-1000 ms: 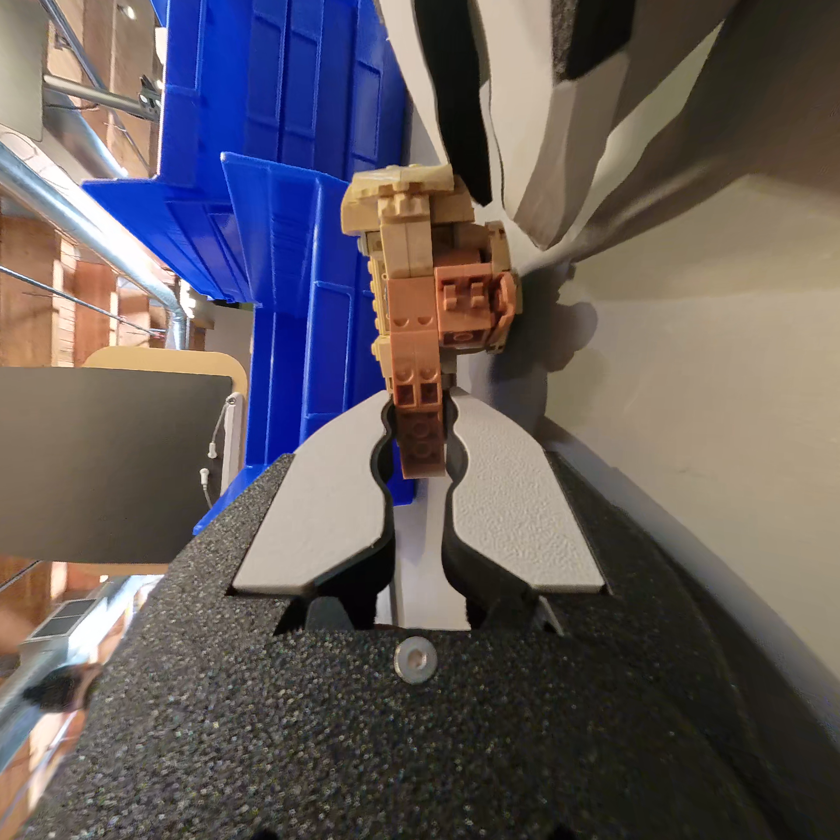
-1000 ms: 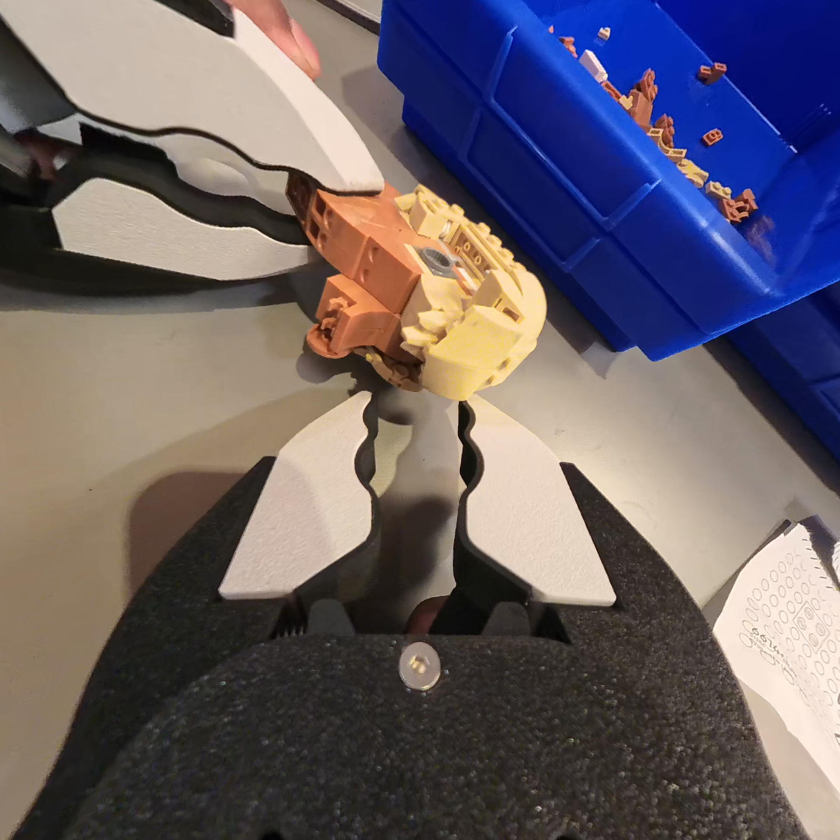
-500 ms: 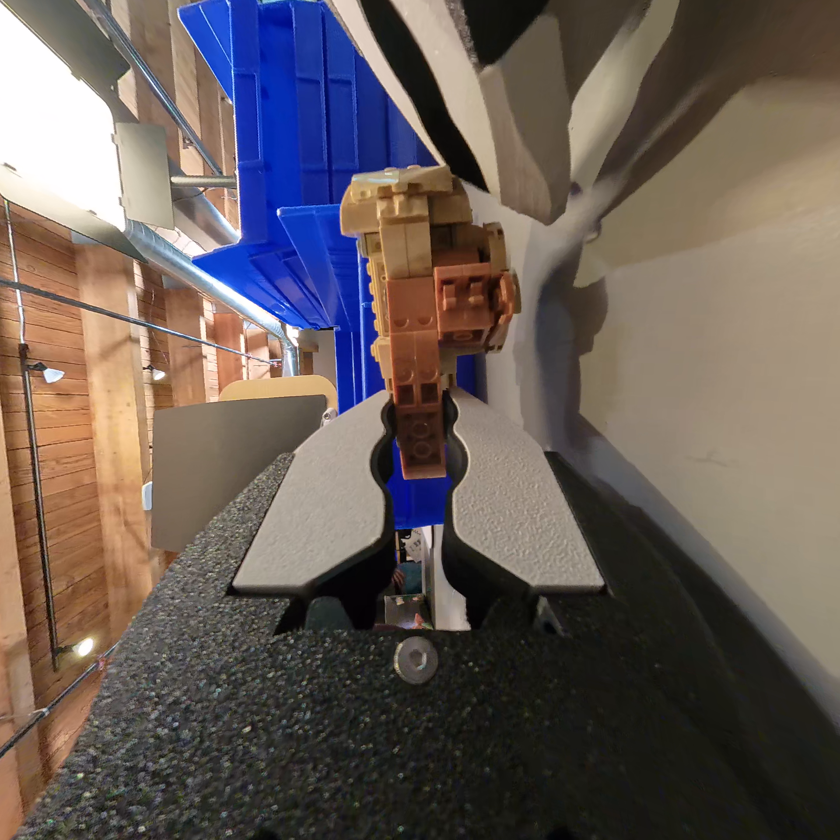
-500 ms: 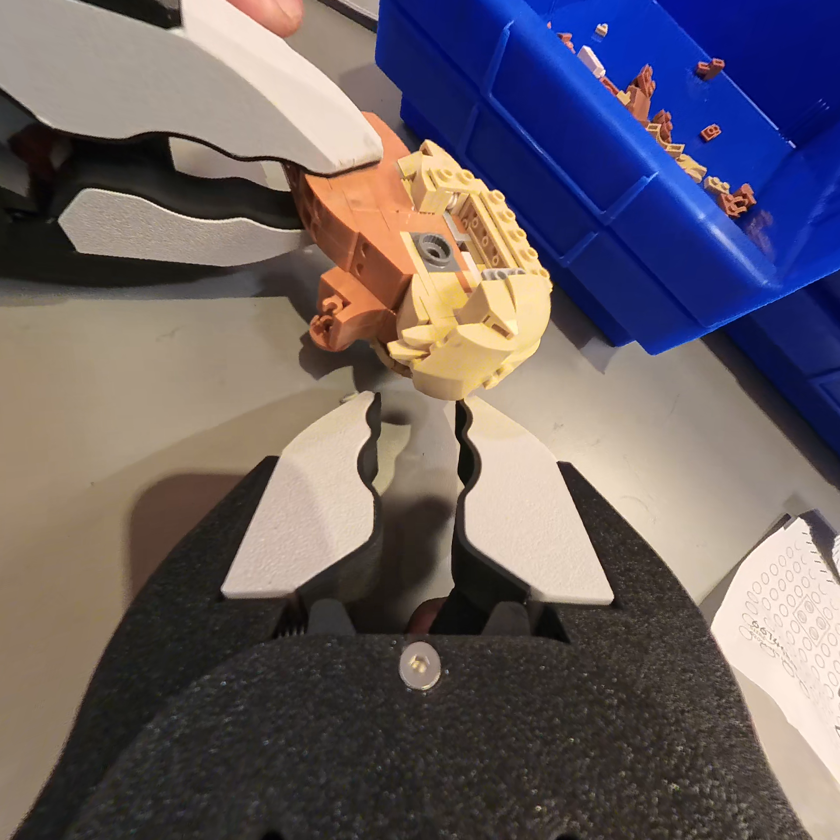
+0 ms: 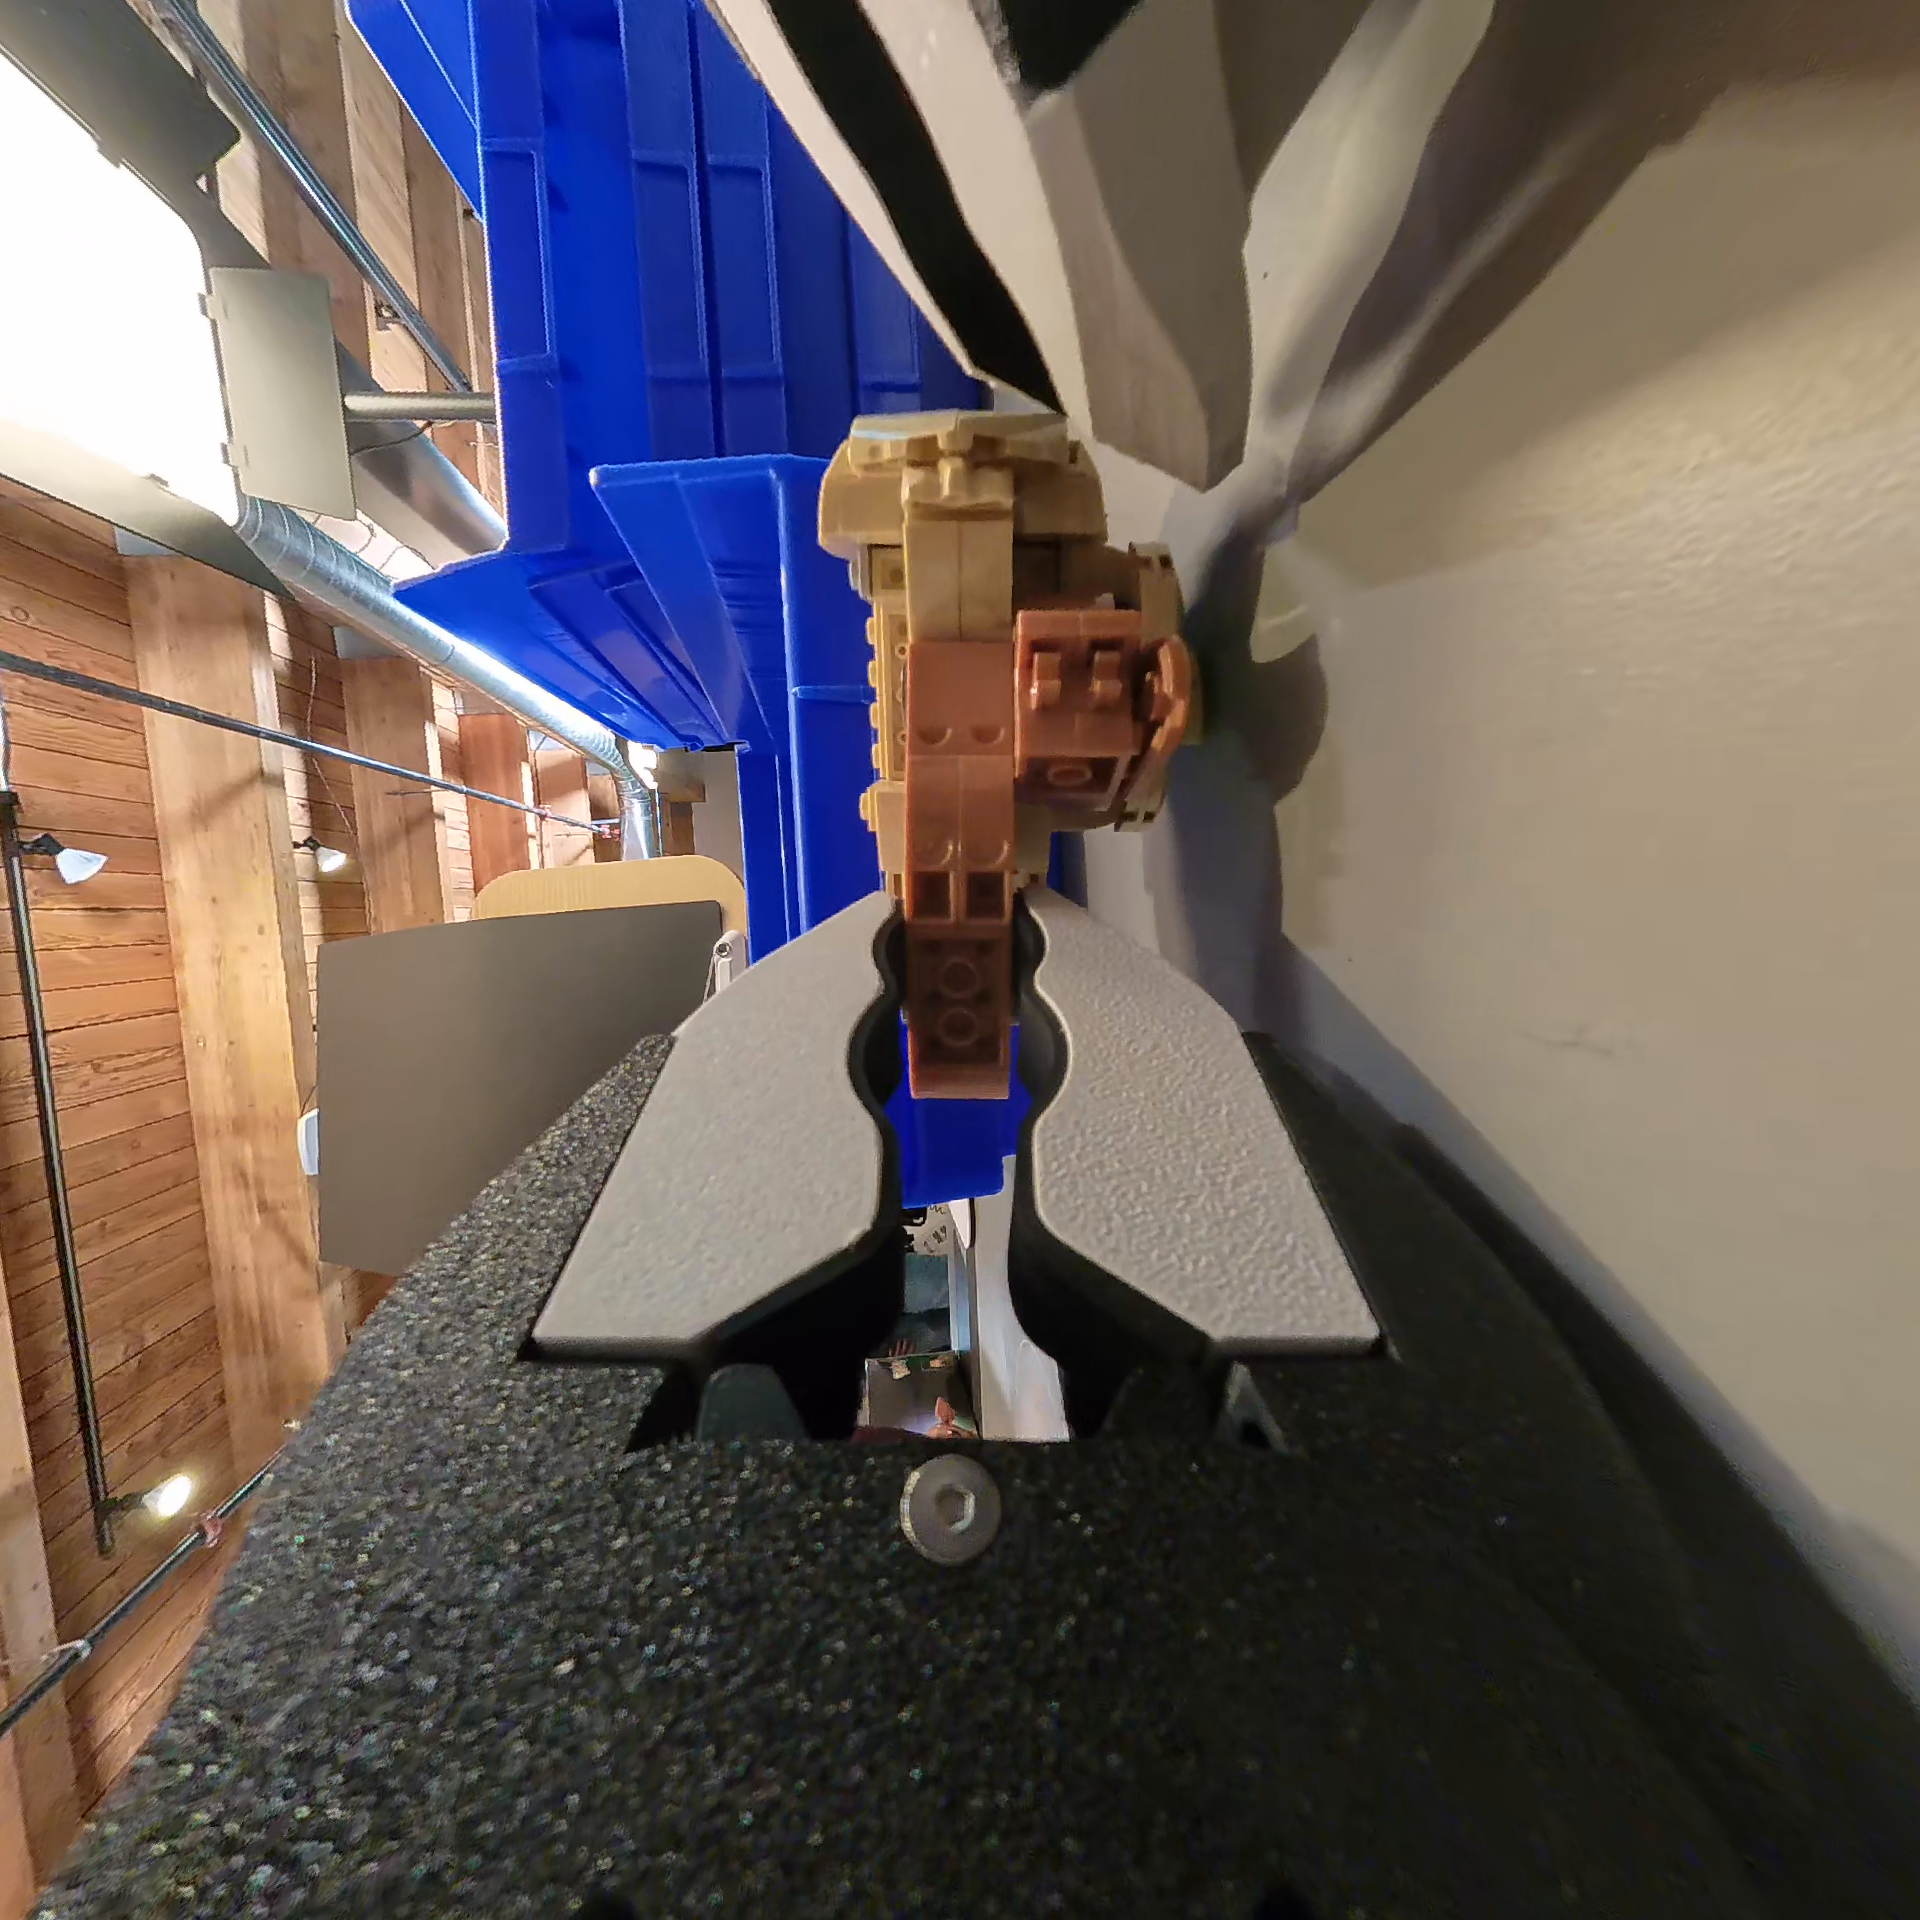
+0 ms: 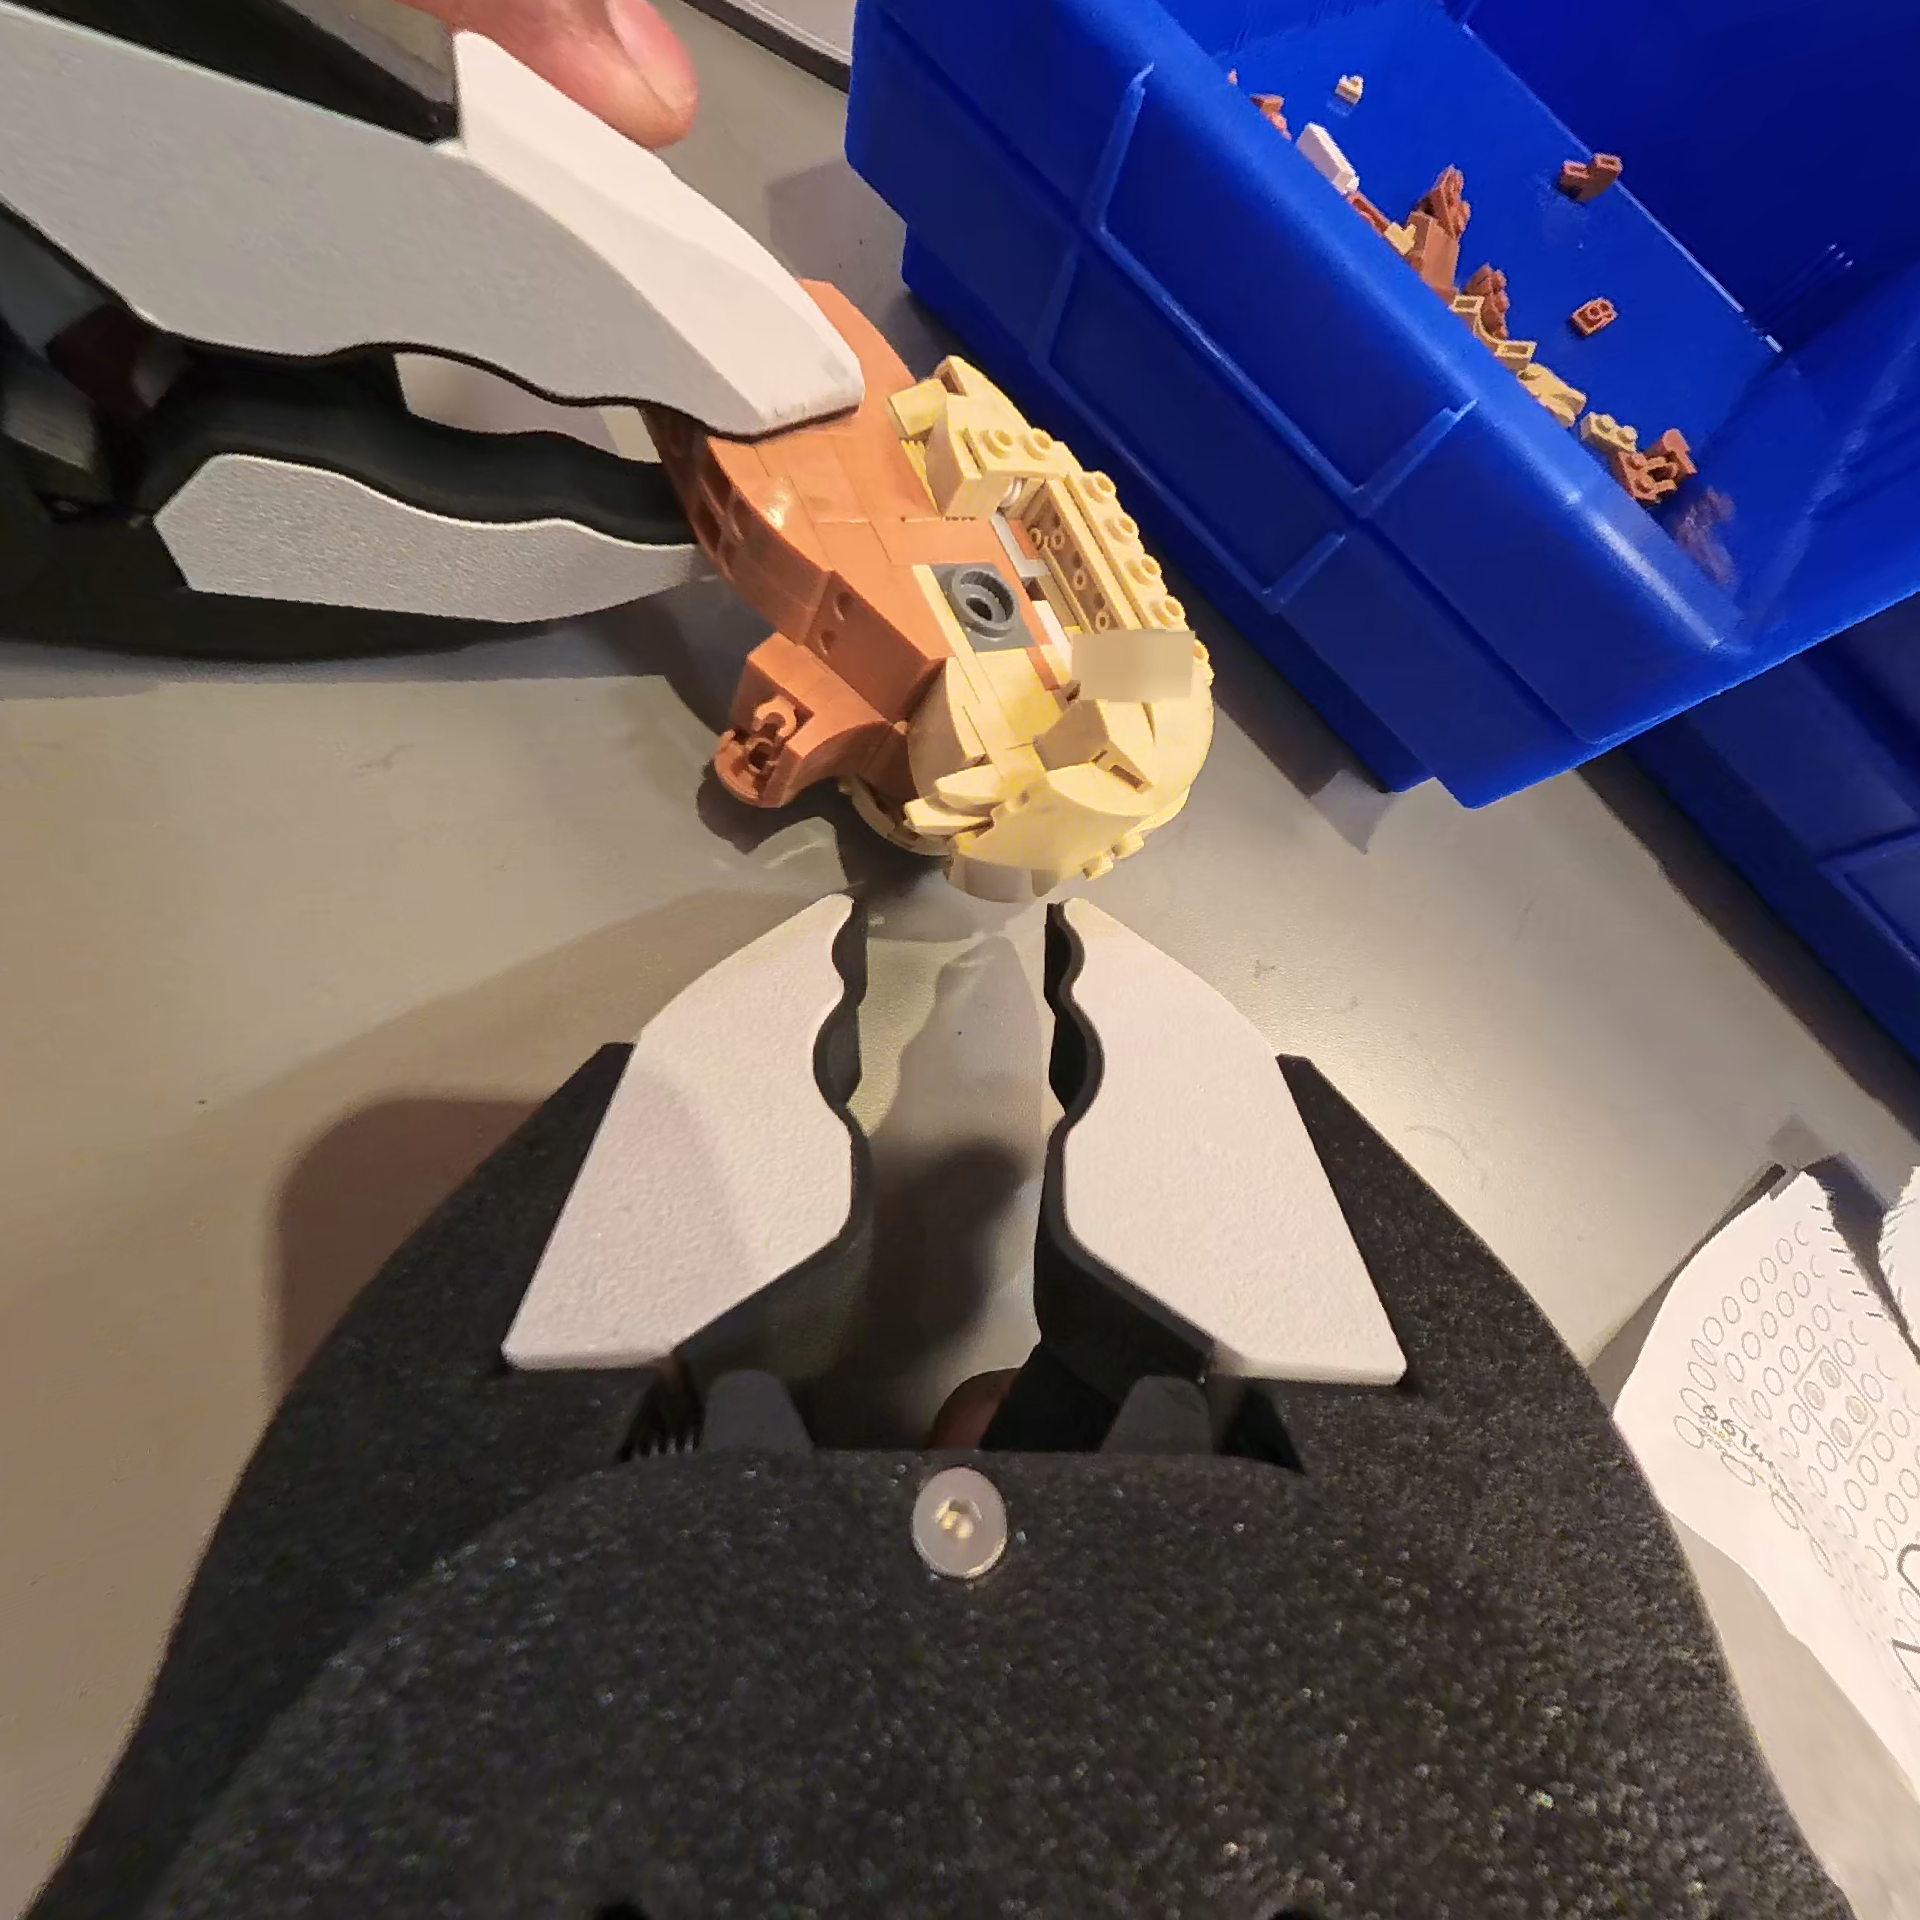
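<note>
My left gripper (image 5: 956,925) is shut on the brown end of a brown and tan toy-brick model (image 5: 966,707); both pads press on its narrow brown tail. In the right wrist view the left gripper (image 6: 727,478) comes in from the upper left and holds the model (image 6: 935,644) just over the grey table (image 6: 312,883). My right gripper (image 6: 951,920) is open and empty, its fingertips just short of the model's rounded tan end. The right gripper's fingers (image 5: 1132,312) show beyond the model in the left wrist view.
A blue bin (image 6: 1299,364) with several loose brown and tan bricks (image 6: 1507,301) stands at the upper right, close to the model. A printed paper sheet (image 6: 1787,1403) lies at the right edge. A person's thumb (image 6: 623,52) rests on the left gripper. Tip to tip, the grippers are about 8 centimeters apart.
The left gripper has kept its grip and turned the model, so its tan end has swung round and lifted slightly. The right gripper stays open just below it.
</note>
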Demonstrator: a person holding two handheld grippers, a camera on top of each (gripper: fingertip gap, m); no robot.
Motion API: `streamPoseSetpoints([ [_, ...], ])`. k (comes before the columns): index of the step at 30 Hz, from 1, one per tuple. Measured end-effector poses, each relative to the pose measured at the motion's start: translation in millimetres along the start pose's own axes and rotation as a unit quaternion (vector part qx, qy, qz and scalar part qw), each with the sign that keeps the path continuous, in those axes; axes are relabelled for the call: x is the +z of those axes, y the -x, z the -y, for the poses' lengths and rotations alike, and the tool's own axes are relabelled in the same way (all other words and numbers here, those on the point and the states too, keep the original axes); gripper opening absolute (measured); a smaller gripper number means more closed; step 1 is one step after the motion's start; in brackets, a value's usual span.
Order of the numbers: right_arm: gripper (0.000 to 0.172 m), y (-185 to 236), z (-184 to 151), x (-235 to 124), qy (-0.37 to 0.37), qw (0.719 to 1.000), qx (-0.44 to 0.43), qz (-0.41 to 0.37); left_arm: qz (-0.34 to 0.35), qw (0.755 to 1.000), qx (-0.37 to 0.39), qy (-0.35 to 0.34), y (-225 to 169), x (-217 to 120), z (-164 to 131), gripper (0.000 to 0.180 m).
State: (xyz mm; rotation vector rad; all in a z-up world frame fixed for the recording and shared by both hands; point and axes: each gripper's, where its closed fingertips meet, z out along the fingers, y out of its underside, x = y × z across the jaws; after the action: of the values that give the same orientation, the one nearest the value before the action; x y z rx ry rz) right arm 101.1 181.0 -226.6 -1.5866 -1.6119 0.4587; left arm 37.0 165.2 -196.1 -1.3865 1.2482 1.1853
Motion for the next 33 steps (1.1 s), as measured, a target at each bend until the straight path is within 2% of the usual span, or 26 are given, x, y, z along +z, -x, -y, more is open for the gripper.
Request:
streamPoseSetpoints([
  [18, 0.033, 0.2, 3.2, -3.5, -0.019, 1.000, 0.016, 0.015, -0.001, 1.000, 0.004, -0.008, -1.0, 0.1, 2.9, 0.018],
  [23, 0.033, -1.8, 3.1, -12.2, -0.039, 0.998, 0.039, 0.036, 0.013, 0.999, 0.030, -0.023, -0.4, -0.3, 5.1, 0.018],
  [29, 0.033, -18.5, 8.1, -26.7, -0.076, 0.995, 0.058, 0.027, 0.034, 0.996, 0.069, -0.049, 0.2, -1.7, 8.1, 0.018],
  [33, 0.034, -15.5, 27.8, -33.0, -0.108, 0.994, 0.006, 0.026, 0.051, 0.992, 0.095, -0.062, 1.3, -2.5, 10.1, 0.018],
])
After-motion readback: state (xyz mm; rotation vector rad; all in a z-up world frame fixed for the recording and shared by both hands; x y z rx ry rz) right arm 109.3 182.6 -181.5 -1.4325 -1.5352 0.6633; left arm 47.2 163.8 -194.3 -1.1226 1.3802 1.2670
